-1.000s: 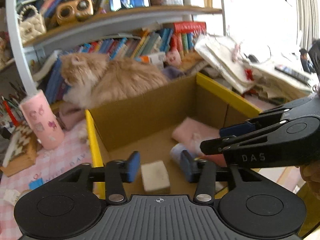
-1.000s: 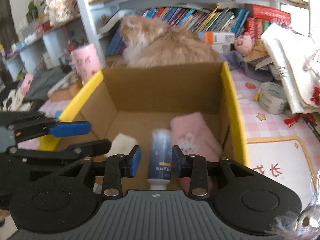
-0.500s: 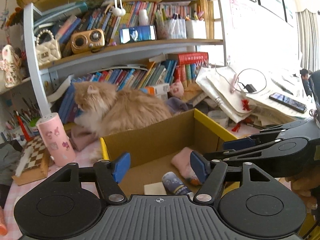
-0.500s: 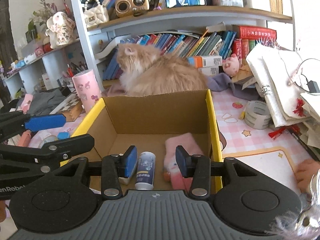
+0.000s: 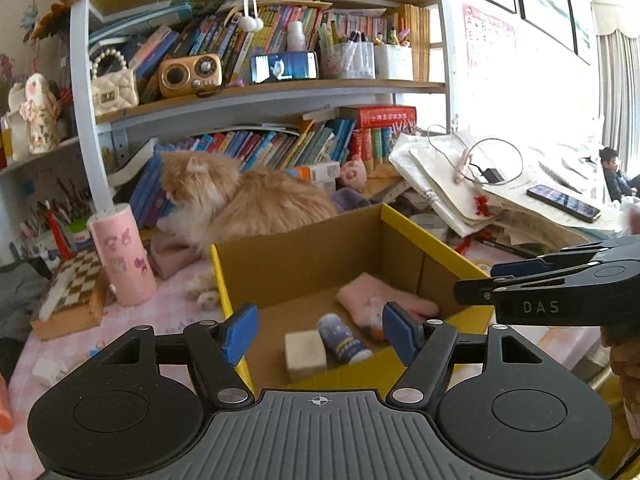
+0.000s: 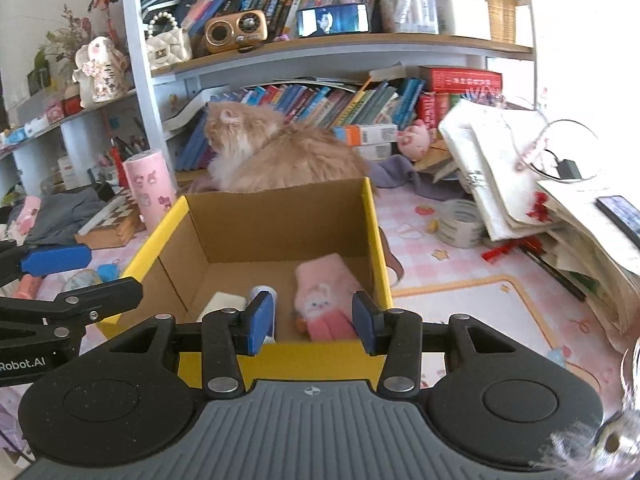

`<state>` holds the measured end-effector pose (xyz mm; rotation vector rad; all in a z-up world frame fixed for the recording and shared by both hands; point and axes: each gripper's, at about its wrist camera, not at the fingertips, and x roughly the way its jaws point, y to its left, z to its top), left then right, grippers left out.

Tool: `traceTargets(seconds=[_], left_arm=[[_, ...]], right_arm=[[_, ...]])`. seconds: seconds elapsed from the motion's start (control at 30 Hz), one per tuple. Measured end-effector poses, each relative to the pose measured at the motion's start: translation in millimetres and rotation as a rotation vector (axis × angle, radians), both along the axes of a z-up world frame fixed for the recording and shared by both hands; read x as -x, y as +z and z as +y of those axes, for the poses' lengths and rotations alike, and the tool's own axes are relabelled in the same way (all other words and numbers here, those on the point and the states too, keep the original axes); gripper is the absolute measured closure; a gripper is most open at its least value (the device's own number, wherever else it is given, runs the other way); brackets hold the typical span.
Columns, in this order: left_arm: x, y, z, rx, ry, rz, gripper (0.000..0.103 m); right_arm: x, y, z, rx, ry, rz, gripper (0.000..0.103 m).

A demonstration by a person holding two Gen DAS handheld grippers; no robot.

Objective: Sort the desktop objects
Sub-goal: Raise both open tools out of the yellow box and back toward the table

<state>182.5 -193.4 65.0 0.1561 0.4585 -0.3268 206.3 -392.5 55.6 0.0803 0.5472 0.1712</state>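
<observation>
- Looking along the left gripper [image 5: 320,330], its blue pads [image 5: 239,333] stand spread wide with nothing between them, held above the near edge of the cardboard box [image 5: 320,240].
- Ahead of the pads, on the box floor, lie a white block [image 5: 305,354], a small bottle [image 5: 343,344] just right of it, and a pink sock [image 5: 380,300] further right and beyond.
- Right of this gripper the right gripper [image 5: 496,284] reaches in sideways, its two fingers close together at the tips; from here I cannot tell how far apart they are.
- Beyond the box a ginger cat [image 5: 248,200] sits before the bookshelf; a pink cup [image 5: 122,254] stands to the left of the box.
- From the right wrist view, the right gripper [image 6: 313,323] is also spread open and empty, hanging over the box's [image 6: 276,216] yellow near rim.
- Between and just past its pads [image 6: 260,322] lies the pink sock [image 6: 324,300]; the small bottle [image 6: 262,292] shows behind the left pad, the white block [image 6: 224,302] left of that.
- Off to the left the left gripper [image 6: 112,272] shows with its fingers parted.
- Further ahead sits the ginger cat [image 6: 280,152], and a tape roll [image 6: 460,224] lies on the table right of the box.
</observation>
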Motion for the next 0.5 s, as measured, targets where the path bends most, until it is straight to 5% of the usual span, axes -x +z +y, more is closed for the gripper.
traceTargets(seconds=[0.5], left_arm=[[44.7, -9.3, 53.5, 0.016, -0.029, 0.039, 0.032]], right_arm=[[56.6, -9.8, 43.4, 0.023, -0.077, 0.055, 0.062]])
